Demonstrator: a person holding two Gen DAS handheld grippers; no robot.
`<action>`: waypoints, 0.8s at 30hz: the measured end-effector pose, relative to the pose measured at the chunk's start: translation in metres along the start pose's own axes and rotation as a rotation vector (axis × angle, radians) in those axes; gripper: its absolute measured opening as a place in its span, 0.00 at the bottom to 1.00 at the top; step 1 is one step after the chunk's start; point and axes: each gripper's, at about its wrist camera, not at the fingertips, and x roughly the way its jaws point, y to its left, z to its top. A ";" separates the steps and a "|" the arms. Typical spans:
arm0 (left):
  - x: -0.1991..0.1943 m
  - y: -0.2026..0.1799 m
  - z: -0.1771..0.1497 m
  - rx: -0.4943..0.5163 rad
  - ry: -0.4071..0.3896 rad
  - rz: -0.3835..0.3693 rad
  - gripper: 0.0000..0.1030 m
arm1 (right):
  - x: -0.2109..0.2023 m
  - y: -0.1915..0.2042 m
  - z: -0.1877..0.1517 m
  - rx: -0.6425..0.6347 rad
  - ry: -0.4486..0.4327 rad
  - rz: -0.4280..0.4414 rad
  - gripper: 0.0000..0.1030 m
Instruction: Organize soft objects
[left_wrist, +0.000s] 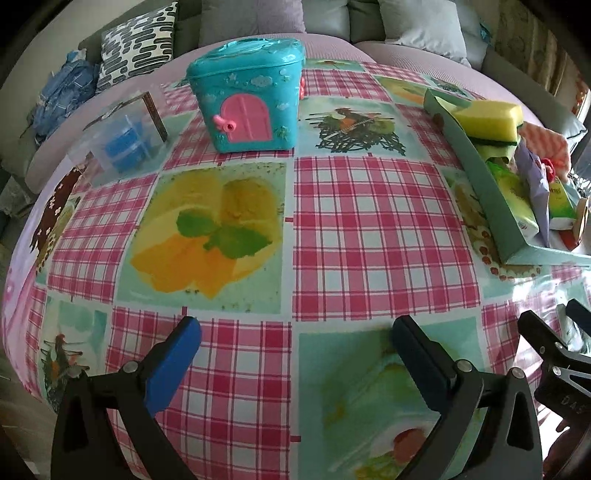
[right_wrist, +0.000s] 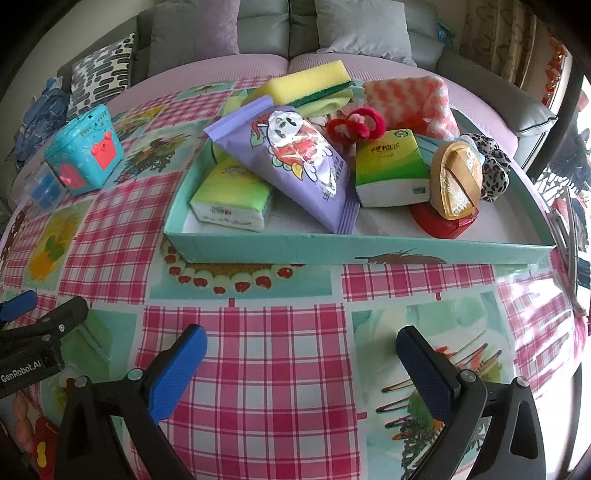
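Note:
A shallow teal tray (right_wrist: 295, 248) holds the soft things: a yellow sponge (right_wrist: 310, 82), a pink-and-white cloth (right_wrist: 410, 99), a purple wipes pack (right_wrist: 295, 155), two green tissue packs (right_wrist: 232, 195) (right_wrist: 391, 170), red hair ties (right_wrist: 354, 123), a leopard scrunchie (right_wrist: 491, 162) and a gold pouch (right_wrist: 458, 181). My right gripper (right_wrist: 301, 349) hovers open over the tablecloth in front of the tray. My left gripper (left_wrist: 295, 341) stands open and empty over the cloth, left of the tray (left_wrist: 476, 166), where the sponge (left_wrist: 487, 118) shows.
A turquoise toy house box (left_wrist: 247, 99) stands at the table's far side, with a clear case of blue items (left_wrist: 118, 142) to its left. Sofa cushions (right_wrist: 362, 26) lie behind the table. The other gripper shows at each view's edge.

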 end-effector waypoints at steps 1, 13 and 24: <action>0.000 0.000 0.000 0.001 0.000 0.000 1.00 | 0.000 0.000 0.000 0.000 0.001 0.000 1.00; 0.002 0.000 0.000 -0.003 0.008 -0.014 1.00 | 0.002 0.001 0.001 -0.002 0.015 -0.001 1.00; 0.001 0.000 -0.001 -0.009 0.009 -0.014 1.00 | 0.004 0.002 0.005 0.033 0.073 -0.019 1.00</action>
